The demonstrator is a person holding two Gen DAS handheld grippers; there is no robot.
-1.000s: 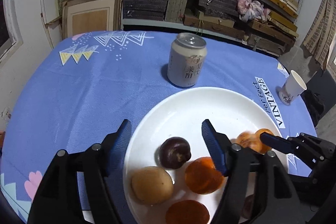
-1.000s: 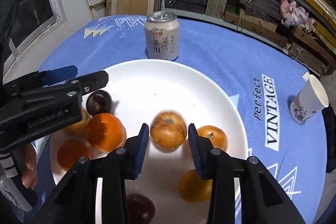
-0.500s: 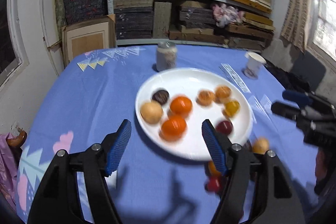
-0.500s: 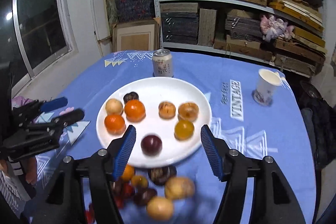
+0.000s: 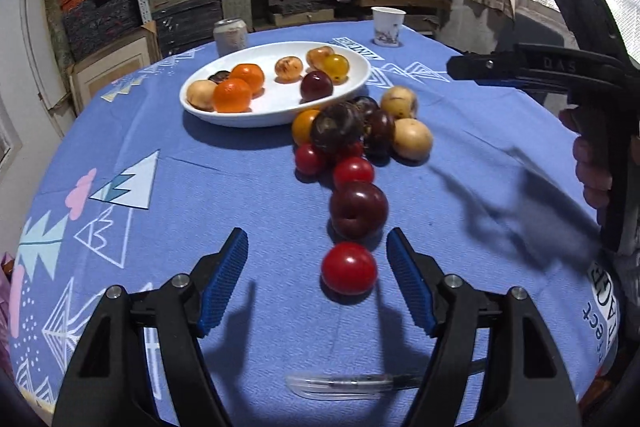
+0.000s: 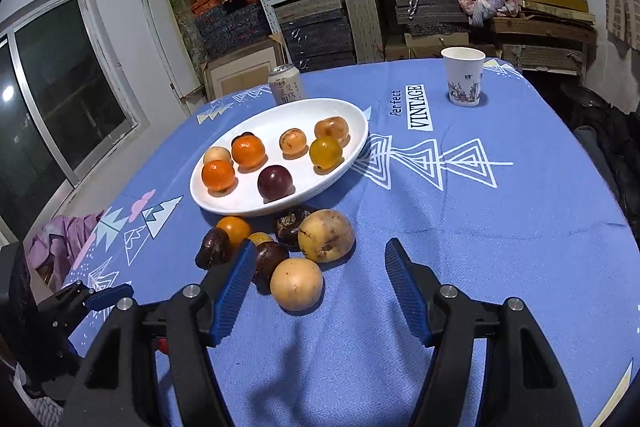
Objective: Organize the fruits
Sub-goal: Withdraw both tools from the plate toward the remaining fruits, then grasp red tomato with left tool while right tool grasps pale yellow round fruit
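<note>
A white plate [image 5: 280, 111] [image 6: 360, 143] on the blue tablecloth holds several fruits: two oranges, a dark plum, yellow and brownish ones. A pile of loose fruit lies on the cloth just in front of it. My left gripper [image 5: 316, 247] is open low over the cloth. A red tomato [image 5: 349, 268] lies between its fingertips untouched, with a dark plum [image 5: 358, 209] just beyond. My right gripper [image 6: 320, 251] is open too. A tan round fruit [image 6: 296, 283] sits between its fingers and a second tan fruit [image 6: 326, 235] behind it, neither pressed.
A drink can [image 5: 230, 35] stands behind the plate and a paper cup [image 6: 463, 81] at the far right. A clear pen [image 5: 344, 385] lies near the cloth's front edge. A hand [image 5: 592, 171] holds the right gripper's handle. Stacked shelves fill the back wall.
Both grippers have pulled back from over the plate to the near side of the table. The right jaws have widened, leaving the brownish fruit on the plate. The loose fruit pile has come into view.
</note>
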